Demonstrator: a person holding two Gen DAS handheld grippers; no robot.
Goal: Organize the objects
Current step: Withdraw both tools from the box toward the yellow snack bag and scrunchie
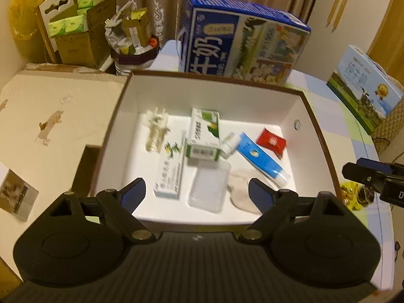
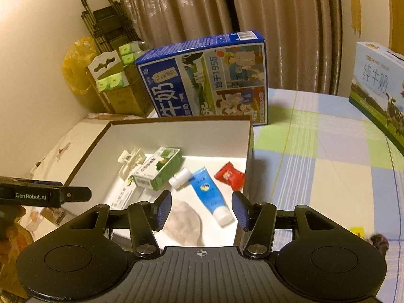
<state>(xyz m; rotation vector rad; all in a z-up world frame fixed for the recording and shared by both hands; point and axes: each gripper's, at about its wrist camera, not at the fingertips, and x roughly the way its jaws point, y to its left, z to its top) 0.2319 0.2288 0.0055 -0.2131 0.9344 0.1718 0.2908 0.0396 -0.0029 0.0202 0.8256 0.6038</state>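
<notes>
Both claws empty, jaws spread wide: left claw [image 1: 197, 192] hangs over the near edge of the white box [image 1: 252, 101], right claw [image 2: 200, 210] over its right near corner. Ahead of my left claw lie a clear plastic case [image 1: 208, 189], a long white carton [image 1: 170, 174] and a green carton [image 1: 204, 136]. Blue tube [image 2: 210, 193] sits just ahead of the right claw, red sachet [image 2: 229, 175] beyond it. Yellow wrapper [image 1: 353, 197] waits outside on the surface, under the right claw. I judge it light, crinkly, slippery; pinch mid-body, gently.
</notes>
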